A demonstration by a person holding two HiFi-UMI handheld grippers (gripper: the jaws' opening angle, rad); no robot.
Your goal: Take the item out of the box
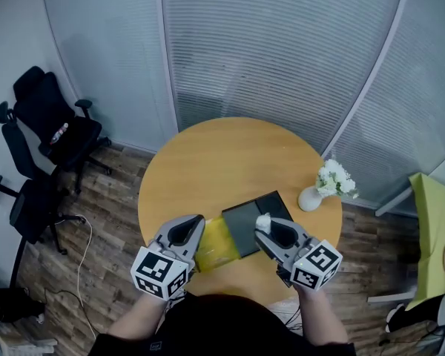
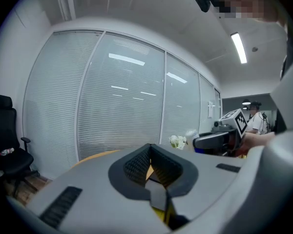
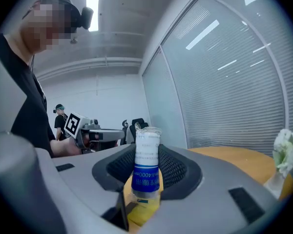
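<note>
Left hand-held gripper (image 1: 196,230) first: reaches in from the near-left edge of the table (image 1: 222,154), jaws drawn together on the left end of the yellow box (image 1: 216,243), with only a sliver of yellow in the narrow gap in its own view; reads as bracing the box in place. Next to the right, hard against the box's far side, a black flat case (image 1: 256,217), long side slanting toward the far right. Then the task's thing, a small white bottle (image 3: 146,160) with a blue label: stands pinched between the jaws of the right hand-held gripper (image 3: 146,177), gripped around its lower half, long axis upright and crossing the jaws, top end well above them, foot pointing down at the yellow of the box. In the head view, sits over the near corner of the black case, just right of the yellow box, so on the right hand's side and apart from the left jaws. Cannot tell whether the foot is already clear of the box. Probably calls for a straight lift along the bottle's own axis, up and off to the right, with the left grip pinning the box down. Farthest right, near the table's rim, a white vase of flowers (image 1: 310,197), well apart from the bottle and a risk only on a wide swing.
</note>
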